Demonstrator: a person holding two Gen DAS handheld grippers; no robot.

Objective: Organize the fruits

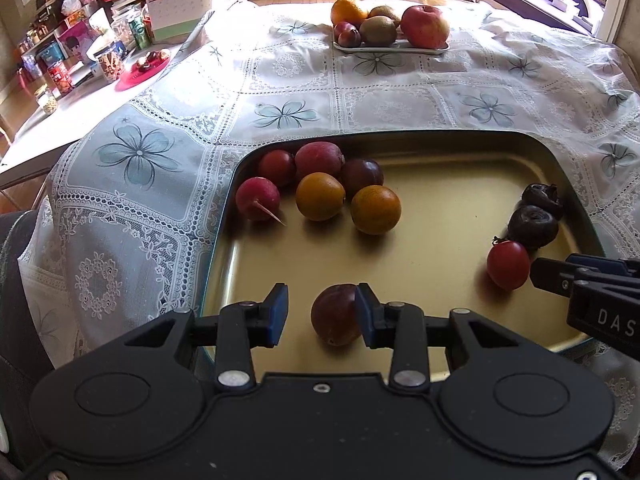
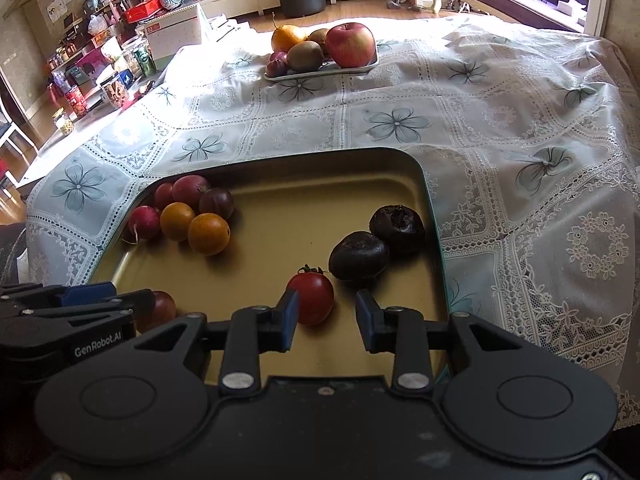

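Note:
A gold tray (image 1: 440, 184) (image 2: 320, 184) lies on the near table. My left gripper (image 1: 321, 316) is open around a dark red plum (image 1: 335, 315); its right pad touches the plum. My right gripper (image 2: 327, 319) is open around a red cherry tomato (image 2: 312, 298) (image 1: 508, 265), left pad against it. Two oranges (image 1: 348, 202) (image 2: 194, 226), a radish (image 1: 257, 199) and several red plums (image 1: 318, 160) cluster at the tray's far left. Two dark wrinkled fruits (image 2: 378, 240) (image 1: 536, 216) lie at its right.
A white plate (image 1: 390, 46) (image 2: 320, 72) at the table's far side holds an apple (image 2: 350, 44), kiwis, a pear and small plums. A lace flowered tablecloth (image 2: 500, 140) covers the table. A cluttered side table (image 1: 100, 60) stands at the left.

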